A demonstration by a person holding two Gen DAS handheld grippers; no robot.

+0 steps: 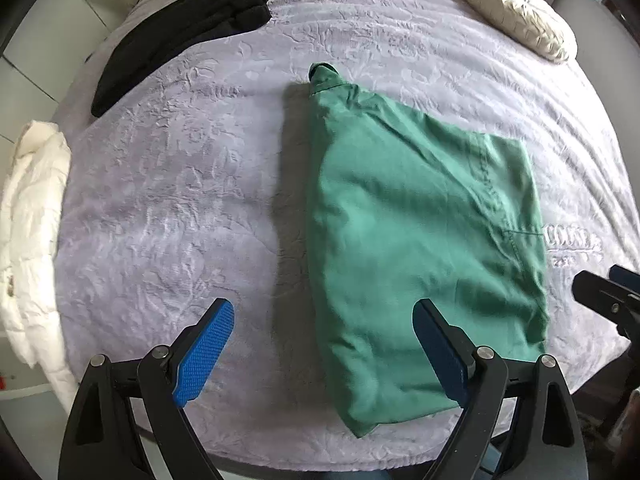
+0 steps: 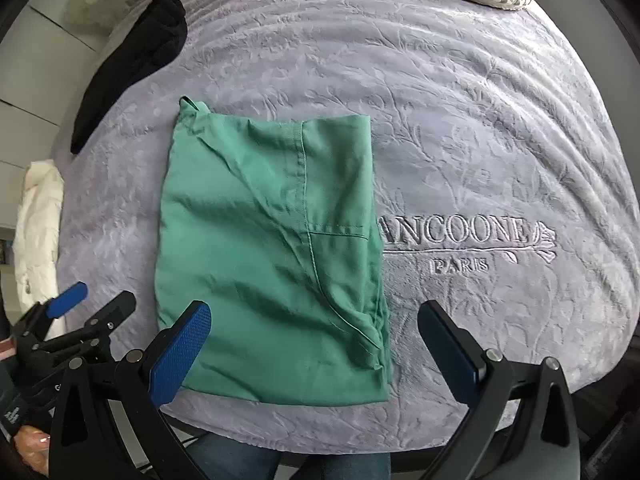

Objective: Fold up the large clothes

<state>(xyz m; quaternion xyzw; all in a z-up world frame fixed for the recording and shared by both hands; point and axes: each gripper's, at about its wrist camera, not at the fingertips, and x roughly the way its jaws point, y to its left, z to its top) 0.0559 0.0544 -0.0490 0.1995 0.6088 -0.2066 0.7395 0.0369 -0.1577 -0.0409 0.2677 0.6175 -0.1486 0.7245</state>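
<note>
A green garment (image 1: pixel 420 232) lies folded into a rough rectangle on the lilac bedspread (image 1: pixel 168 208), with a narrow bunched end pointing to the far side. In the right wrist view the same green garment (image 2: pixel 272 240) shows a seamed pocket panel on top. My left gripper (image 1: pixel 324 340) hangs above the garment's near left edge, jaws wide and empty. My right gripper (image 2: pixel 316 340) hovers over the garment's near right part, open, with nothing pinched. The left gripper (image 2: pixel 90 298) also shows at the lower left of the right wrist view.
Folded black clothes (image 1: pixel 188 28) lie at the far left of the bed. A white puffy jacket (image 1: pixel 32 232) hangs over the left edge. A cream pillow (image 1: pixel 516 16) sits at the far right. Embroidered lettering (image 2: pixel 456 236) marks the bedspread (image 2: pixel 480 120) right of the garment. Jeans-clad legs (image 2: pixel 288 464) stand at the near edge.
</note>
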